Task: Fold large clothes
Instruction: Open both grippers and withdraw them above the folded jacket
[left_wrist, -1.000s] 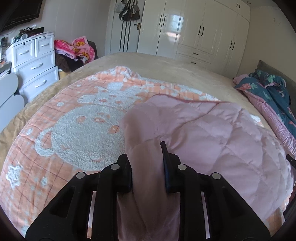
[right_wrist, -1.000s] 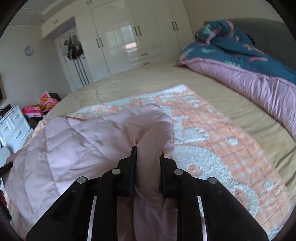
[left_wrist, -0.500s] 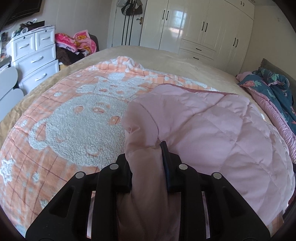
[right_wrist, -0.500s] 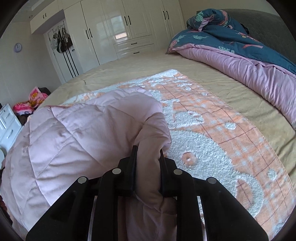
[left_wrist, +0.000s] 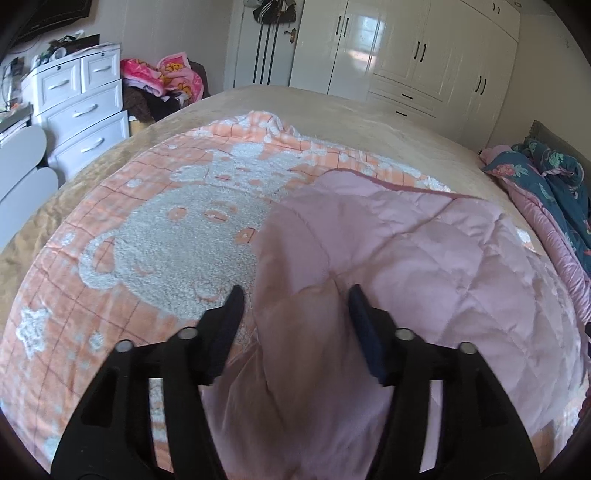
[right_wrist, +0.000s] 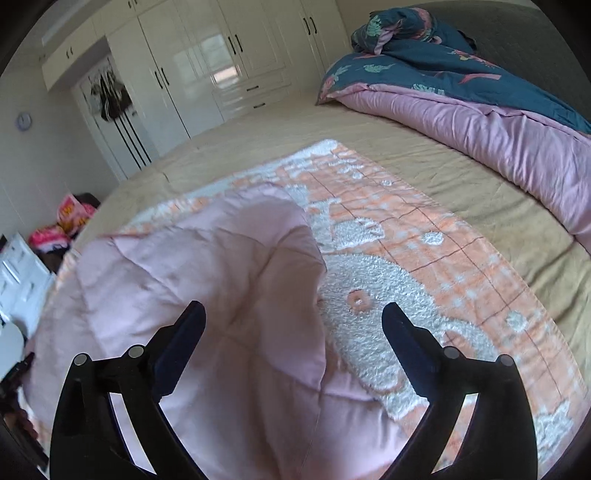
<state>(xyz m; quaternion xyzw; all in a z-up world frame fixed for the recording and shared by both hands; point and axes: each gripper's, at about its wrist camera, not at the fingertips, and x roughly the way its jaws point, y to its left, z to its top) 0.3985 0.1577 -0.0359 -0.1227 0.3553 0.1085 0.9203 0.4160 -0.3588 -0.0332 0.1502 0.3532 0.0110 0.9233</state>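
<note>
A pale pink quilted garment (left_wrist: 424, 258) lies folded over on an orange-and-white bear blanket (left_wrist: 166, 236) spread on the bed. My left gripper (left_wrist: 294, 291) hovers over its left fold; the jaws are opening, a ridge of pink fabric lies between them, and the pads stand clear of it. In the right wrist view the same pink garment (right_wrist: 207, 280) has its right fold under my right gripper (right_wrist: 293, 310), whose jaws are opening wide with no pad pressing on the cloth. The bear blanket (right_wrist: 424, 266) shows to the right of that fold.
A blue floral and pink duvet (right_wrist: 480, 122) is heaped along the bed's head side. White wardrobes (left_wrist: 424, 55) line the far wall. A white drawer unit (left_wrist: 81, 107) and a pile of bright pink cloth (left_wrist: 162, 74) stand left of the bed's tan cover (right_wrist: 443, 177).
Both grippers were shut on folds of the pink garment; both have opened and let go. The fabric has dropped flatter onto the blanket, and the right gripper has lifted slightly.
</note>
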